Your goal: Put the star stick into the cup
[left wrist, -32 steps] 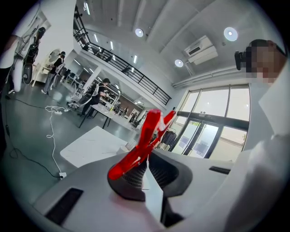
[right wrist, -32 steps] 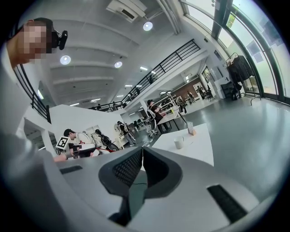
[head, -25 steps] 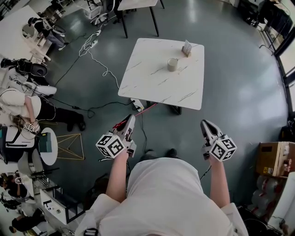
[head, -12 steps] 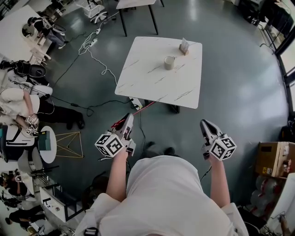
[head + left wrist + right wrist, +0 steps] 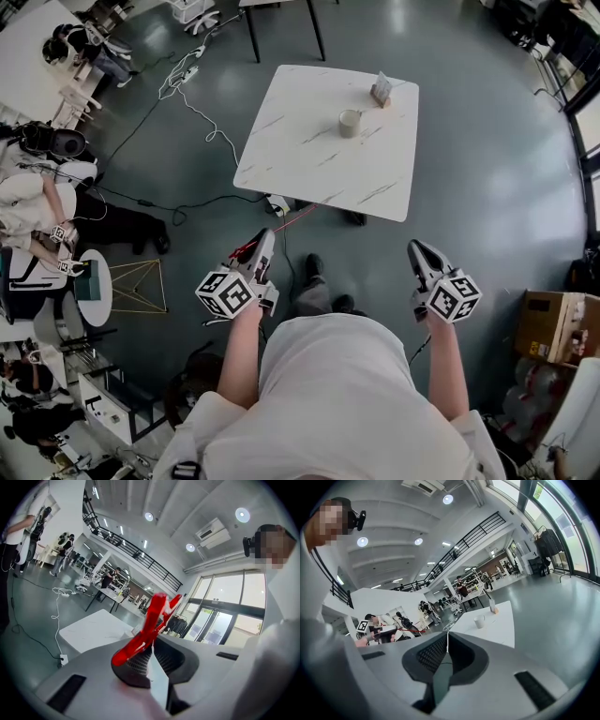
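Observation:
My left gripper [image 5: 264, 244] is shut on a red star stick [image 5: 292, 220], which points from its jaws toward the white marble table [image 5: 300, 169]. In the left gripper view the red star stick [image 5: 152, 623] rises up and to the right out of the shut left gripper [image 5: 149, 657]. A pale cup [image 5: 349, 123] stands upright on the far right part of the table, well ahead of both grippers. My right gripper [image 5: 414, 250] is shut with nothing in it, held at waist height to the right. The right gripper view shows the cup [image 5: 479, 621] beyond the shut right gripper [image 5: 447, 638].
A small napkin holder [image 5: 381, 89] stands behind the cup near the table's far edge. Cables and a power strip [image 5: 277, 208] lie on the grey floor by the near table legs. People sit at desks at the left [image 5: 37, 202]. Cardboard boxes [image 5: 555, 326] stand at the right.
The person has stepped forward: one foot now shows ahead of the body, and the table sits slightly differently in the view. Both grippers keep their pose, the left still holding the stick.

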A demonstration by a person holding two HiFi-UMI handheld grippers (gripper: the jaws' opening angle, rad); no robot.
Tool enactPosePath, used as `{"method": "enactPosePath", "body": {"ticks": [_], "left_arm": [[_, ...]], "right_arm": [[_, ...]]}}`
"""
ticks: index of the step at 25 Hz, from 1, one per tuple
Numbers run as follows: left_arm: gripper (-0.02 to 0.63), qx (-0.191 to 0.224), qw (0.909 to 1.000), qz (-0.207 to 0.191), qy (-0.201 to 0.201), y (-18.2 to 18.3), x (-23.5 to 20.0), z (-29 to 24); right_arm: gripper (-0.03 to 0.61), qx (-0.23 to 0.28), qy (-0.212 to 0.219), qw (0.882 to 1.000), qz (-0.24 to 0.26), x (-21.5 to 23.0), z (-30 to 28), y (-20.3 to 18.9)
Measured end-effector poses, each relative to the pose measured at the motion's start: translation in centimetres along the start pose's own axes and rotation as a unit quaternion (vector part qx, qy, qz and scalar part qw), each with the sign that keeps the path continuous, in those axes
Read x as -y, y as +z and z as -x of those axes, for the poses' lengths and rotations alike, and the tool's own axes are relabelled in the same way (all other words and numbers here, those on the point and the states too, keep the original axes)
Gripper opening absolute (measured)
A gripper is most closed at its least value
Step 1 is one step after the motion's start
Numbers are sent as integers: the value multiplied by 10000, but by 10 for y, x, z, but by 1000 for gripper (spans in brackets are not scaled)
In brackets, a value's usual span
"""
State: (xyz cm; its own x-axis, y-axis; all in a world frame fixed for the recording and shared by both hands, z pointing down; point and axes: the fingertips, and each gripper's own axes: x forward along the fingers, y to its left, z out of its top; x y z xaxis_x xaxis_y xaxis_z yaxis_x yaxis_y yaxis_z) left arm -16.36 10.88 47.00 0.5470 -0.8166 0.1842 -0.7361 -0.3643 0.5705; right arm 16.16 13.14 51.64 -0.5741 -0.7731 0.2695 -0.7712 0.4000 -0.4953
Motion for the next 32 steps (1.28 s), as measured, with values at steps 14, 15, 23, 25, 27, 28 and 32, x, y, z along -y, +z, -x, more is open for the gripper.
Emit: {"method": "enactPosePath", "body": {"ticks": [14, 15, 23, 25, 27, 28, 32], "left_arm": [[25, -264, 9994, 85, -208, 38, -55, -69], [25, -287, 9993, 97, -228, 41, -59, -75], [25, -411, 9982, 60, -442, 73, -94, -121], [25, -446, 9977, 58, -502, 82, -103, -132], [25, -486, 9972, 54, -562, 90, -110, -143], [25, -512, 9969, 48, -594, 93, -114, -148], [25, -633, 9956, 22, -698, 105, -133, -164]], "right_arm": [[26, -100, -376, 9991, -162, 18, -76, 21], [26, -117, -394, 9990, -163, 19, -83, 23], [26, -53, -656, 9977, -154, 23, -128, 46], [26, -41, -709, 9974, -153, 22, -140, 51], [26, -70, -761, 9970, -133, 22, -151, 54], [26, -88, -800, 9967, -125, 23, -156, 55], [26, -87, -974, 9951, -144, 26, -176, 60]]}}
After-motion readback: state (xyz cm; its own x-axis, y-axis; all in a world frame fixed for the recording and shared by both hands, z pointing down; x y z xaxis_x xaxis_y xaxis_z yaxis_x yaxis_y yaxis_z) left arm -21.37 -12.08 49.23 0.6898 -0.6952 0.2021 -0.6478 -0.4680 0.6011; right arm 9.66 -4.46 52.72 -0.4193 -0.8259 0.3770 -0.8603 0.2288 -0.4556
